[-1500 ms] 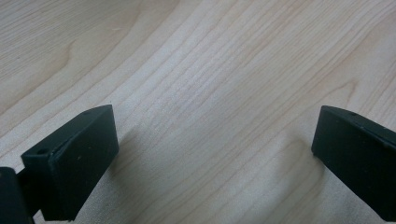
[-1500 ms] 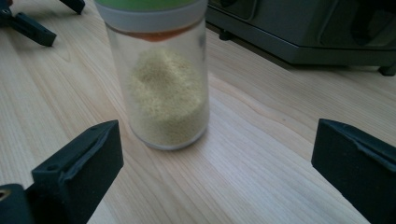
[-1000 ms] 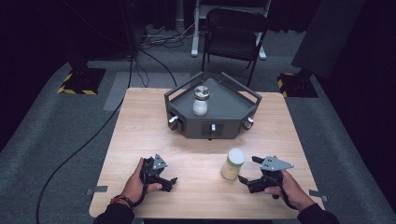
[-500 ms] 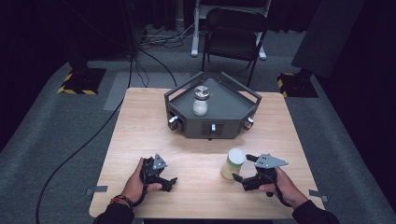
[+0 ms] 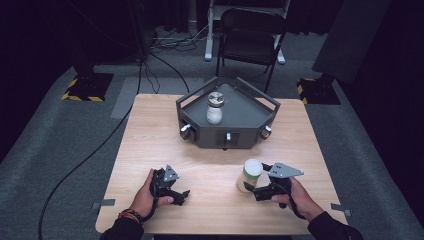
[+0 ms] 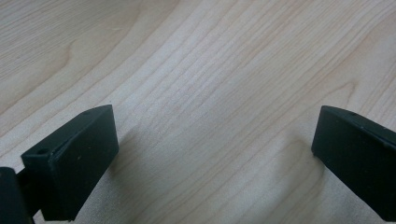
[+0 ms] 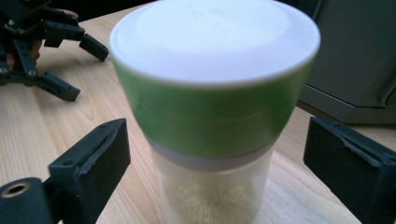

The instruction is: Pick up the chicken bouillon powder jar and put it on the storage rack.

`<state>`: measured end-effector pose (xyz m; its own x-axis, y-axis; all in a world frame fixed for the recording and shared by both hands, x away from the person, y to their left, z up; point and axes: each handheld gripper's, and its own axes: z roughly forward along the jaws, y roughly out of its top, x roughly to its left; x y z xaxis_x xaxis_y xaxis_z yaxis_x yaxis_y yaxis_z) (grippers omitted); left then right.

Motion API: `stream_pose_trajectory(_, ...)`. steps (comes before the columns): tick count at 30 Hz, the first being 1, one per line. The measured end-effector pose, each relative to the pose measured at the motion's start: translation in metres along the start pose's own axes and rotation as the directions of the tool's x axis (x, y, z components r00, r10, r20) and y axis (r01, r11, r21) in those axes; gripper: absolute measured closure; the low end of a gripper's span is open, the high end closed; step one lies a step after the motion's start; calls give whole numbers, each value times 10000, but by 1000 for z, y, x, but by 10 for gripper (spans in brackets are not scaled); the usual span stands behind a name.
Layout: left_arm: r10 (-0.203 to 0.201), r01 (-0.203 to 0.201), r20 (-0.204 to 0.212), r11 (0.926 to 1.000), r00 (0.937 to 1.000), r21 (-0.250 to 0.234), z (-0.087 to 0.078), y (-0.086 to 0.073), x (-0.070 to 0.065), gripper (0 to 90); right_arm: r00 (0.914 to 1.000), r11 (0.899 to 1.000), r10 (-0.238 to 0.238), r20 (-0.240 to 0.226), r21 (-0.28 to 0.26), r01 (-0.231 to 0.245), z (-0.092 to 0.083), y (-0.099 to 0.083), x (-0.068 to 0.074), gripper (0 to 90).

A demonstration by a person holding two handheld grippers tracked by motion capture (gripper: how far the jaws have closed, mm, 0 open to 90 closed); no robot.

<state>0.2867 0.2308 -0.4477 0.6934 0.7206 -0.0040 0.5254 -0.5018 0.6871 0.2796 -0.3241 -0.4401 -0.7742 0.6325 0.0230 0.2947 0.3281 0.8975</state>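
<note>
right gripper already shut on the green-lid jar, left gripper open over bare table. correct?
Not quite. The right gripper is open: in the right gripper view its jaws stand either side of the green-lid jar with gaps. The left gripper is open over bare table.

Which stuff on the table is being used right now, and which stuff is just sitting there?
Being used:
right gripper, jaws open on both sides of the green-lidded jar

Just sitting there:
left gripper, open over bare table
grey tray
small jar on the tray

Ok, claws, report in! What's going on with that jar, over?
Right claw open, jaws either side of the green-lidded jar, not gripping. Left claw open over bare table. Second jar sits on the grey tray. Nothing in the way.
</note>
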Motion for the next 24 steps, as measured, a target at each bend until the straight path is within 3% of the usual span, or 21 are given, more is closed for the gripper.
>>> stream_pose_trajectory(9,4,-4,5,10000,10000,0,0,0,0,0,9986,9976,518,106,-456,-512,4,-6,4,249)
stream_pose_trajectory(12,5,-5,0,10000,10000,-1,0,0,0,0,9992,9980,387,18,-501,-386,4,-7,4,313)
stream_pose_trajectory(16,4,-4,0,10000,10000,-1,0,0,0,0,9999,9987,116,110,-488,-111,3,-6,6,332)
stream_pose_trajectory(24,10,-10,-5,10000,10000,-3,0,0,0,1,9988,9982,26,499,-592,3,3,-8,13,339)
